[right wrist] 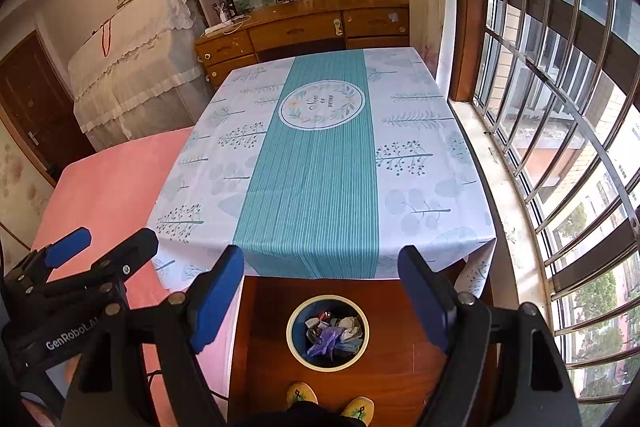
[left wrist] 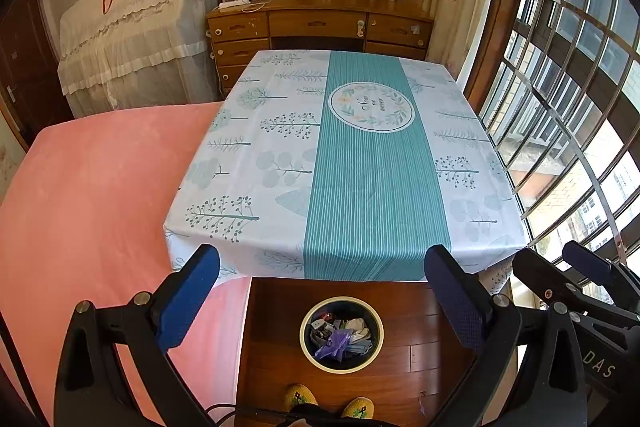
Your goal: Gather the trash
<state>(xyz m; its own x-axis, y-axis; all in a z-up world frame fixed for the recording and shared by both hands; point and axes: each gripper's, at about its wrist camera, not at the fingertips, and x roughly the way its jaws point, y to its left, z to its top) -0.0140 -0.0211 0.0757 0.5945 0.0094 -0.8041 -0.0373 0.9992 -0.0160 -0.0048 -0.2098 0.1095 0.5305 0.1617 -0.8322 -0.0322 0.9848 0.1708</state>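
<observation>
A round dark blue bin (left wrist: 341, 334) with a pale rim stands on the wood floor below the table's near edge; it also shows in the right wrist view (right wrist: 327, 333). It holds crumpled paper, a purple bag (left wrist: 334, 343) and other trash (right wrist: 348, 327). My left gripper (left wrist: 322, 267) is open and empty, held above the bin. My right gripper (right wrist: 322, 269) is open and empty, also above the bin. The right gripper shows at the right edge of the left wrist view (left wrist: 560, 267), and the left gripper at the left edge of the right wrist view (right wrist: 104, 243).
A table with a teal and white tree-print cloth (left wrist: 360, 155) fills the middle. A pink bed (left wrist: 92, 203) lies left. A barred window (right wrist: 560, 107) runs along the right. A wooden desk (left wrist: 320, 23) with shelves stands behind. The person's yellow slippers (left wrist: 300, 397) are by the bin.
</observation>
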